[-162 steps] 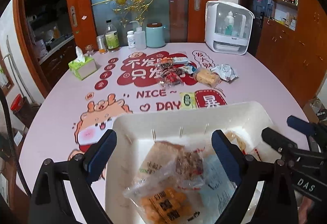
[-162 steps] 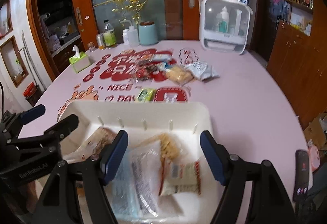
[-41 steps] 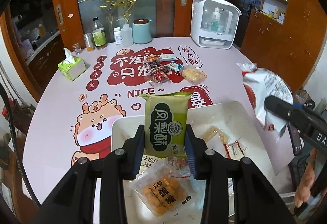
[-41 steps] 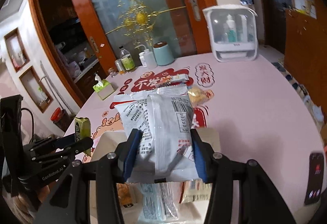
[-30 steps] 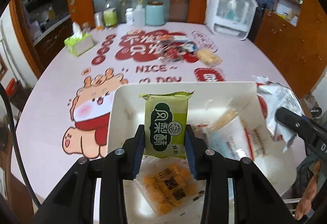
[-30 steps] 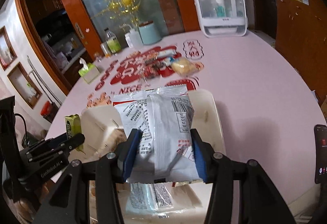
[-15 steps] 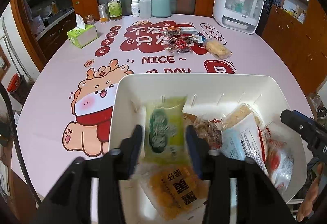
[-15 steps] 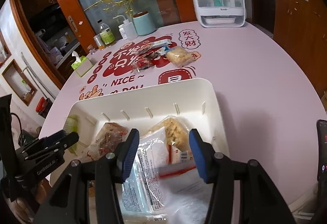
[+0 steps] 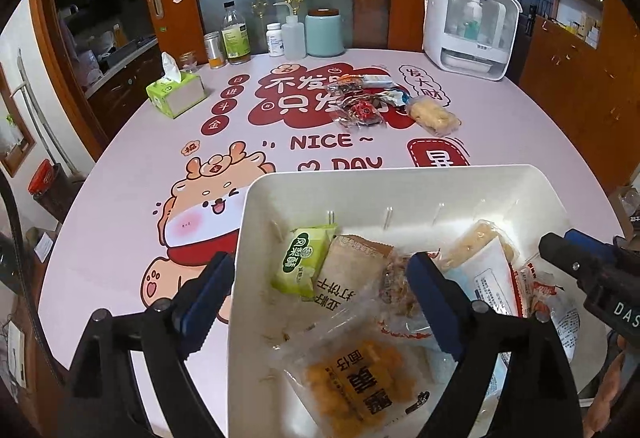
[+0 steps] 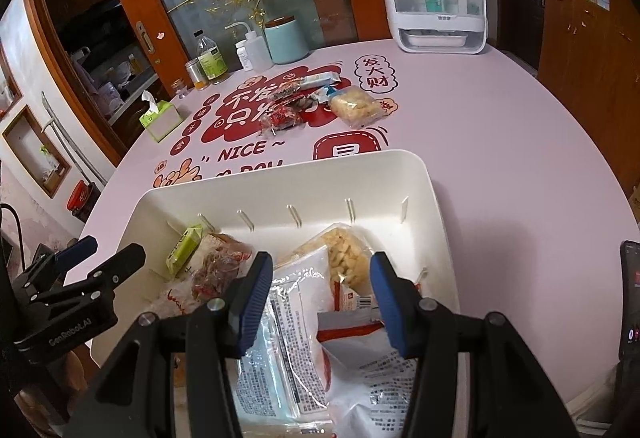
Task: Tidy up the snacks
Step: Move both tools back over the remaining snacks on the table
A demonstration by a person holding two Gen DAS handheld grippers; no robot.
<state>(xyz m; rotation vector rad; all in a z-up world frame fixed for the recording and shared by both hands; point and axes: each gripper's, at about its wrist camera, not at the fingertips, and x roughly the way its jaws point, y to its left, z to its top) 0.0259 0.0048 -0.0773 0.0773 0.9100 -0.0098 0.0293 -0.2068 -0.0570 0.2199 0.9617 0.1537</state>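
Note:
A white bin (image 9: 404,178) sits at the near table edge with several snack packets in it. The green pastry packet (image 9: 306,258) lies at its far left; it also shows in the right wrist view (image 10: 184,248). The white and red bag (image 10: 360,362) lies at the bin's near right. My left gripper (image 9: 320,290) is open and empty above the bin. My right gripper (image 10: 318,292) is open and empty above the bag. Loose snacks (image 9: 360,106) and a pale puff packet (image 9: 434,116) lie mid-table.
A green tissue box (image 9: 176,94) is at the left. Bottles and a teal canister (image 9: 324,32) line the far edge. A white appliance (image 9: 470,36) stands at the far right. A phone (image 10: 630,302) lies right of the bin (image 10: 280,174).
Both grippers opened. The green packet dropped from the left gripper into the bin's left side. The white and red bag dropped from the right gripper into the bin's right side.

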